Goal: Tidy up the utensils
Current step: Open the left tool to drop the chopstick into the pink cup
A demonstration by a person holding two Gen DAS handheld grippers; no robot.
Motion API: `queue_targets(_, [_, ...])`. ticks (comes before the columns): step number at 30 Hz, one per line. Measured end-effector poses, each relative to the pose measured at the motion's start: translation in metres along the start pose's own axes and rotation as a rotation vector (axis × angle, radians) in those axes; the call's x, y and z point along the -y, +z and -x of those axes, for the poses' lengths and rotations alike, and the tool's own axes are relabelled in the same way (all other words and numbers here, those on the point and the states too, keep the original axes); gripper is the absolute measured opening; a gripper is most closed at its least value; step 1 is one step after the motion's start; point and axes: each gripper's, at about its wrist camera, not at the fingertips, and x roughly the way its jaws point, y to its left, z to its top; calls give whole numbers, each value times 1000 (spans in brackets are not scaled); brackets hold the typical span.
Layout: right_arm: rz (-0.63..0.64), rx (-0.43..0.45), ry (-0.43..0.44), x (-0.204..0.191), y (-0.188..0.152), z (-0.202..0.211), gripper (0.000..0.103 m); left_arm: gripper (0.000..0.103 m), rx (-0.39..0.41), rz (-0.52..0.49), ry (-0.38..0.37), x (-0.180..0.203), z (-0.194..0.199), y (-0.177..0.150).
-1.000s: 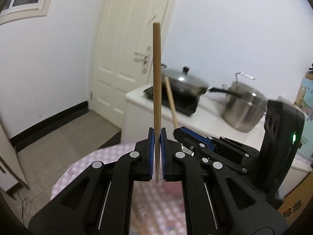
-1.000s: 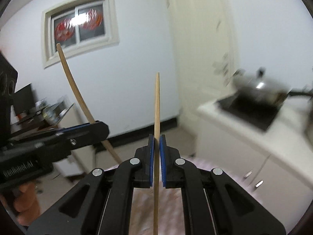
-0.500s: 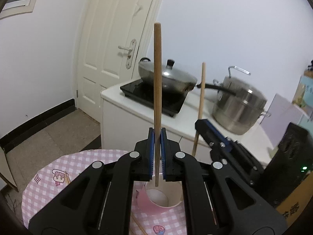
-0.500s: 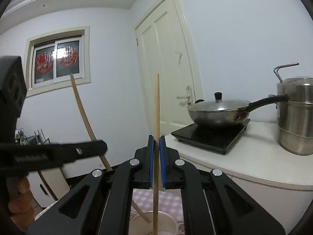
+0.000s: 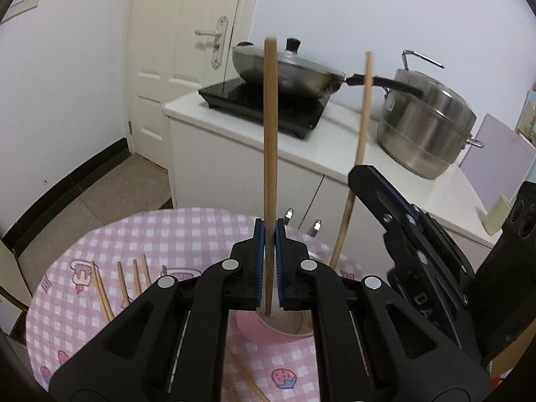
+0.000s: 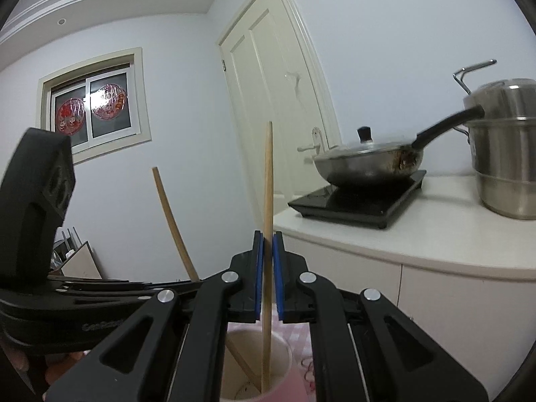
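Observation:
My left gripper is shut on a wooden chopstick that stands upright. Its lower end hangs at the mouth of a pink paper cup on the pink checked table. To the right, my right gripper pinches a second, thinner chopstick that slants down towards the cup. In the right wrist view, the right gripper is shut on its chopstick, whose lower end reaches inside the cup. The left gripper comes in from the left, and its chopstick also dips into the cup.
Several loose chopsticks lie on the table's left part, and one more near the front edge. Behind the table stands a white counter with a hob, a lidded wok and a steel pot. A hand holds the left gripper.
Both grippers have sunk towards the table with their chopsticks still clamped. The cup has come into view beneath them, and the chopsticks' lower ends now reach its mouth.

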Motion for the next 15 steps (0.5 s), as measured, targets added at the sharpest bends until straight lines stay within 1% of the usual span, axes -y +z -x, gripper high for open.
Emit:
queue_targets(3, [7, -13, -14, -1, -8, 6, 5, 7, -16, -9, -12, 1, -2, -6])
queue_targets(6, [-13, -21, -21, 0, -14, 14, 7, 8, -18, -23, -20, 2, 2, -10])
queue_targets(7, [-15, -23, -21, 0, -15, 16, 7, 16, -21, -30, -22, 3, 3, -10])
queue_targets(8, [-15, -23, -25, -1, -16, 18, 8, 38, -24, -35, -19, 3, 4, -11])
queue_targets(9, [-15, -23, -26, -1, -16, 20, 6, 47, -17, -30, -9, 3, 7, -12])
queue_targets(10, [-15, -27, -35, -2, -16, 22, 8, 52, 1, -17, 2, 1, 11, -12])
queue_targets(12, [-13, -34, -37, -3, -15, 26, 8, 52, 1, -7, -7, -1, 14, -12])
queue_targets(15, [-7, -46, -47, -5, -14, 33, 8, 52, 0, 0, 1, -4, 20, -14])
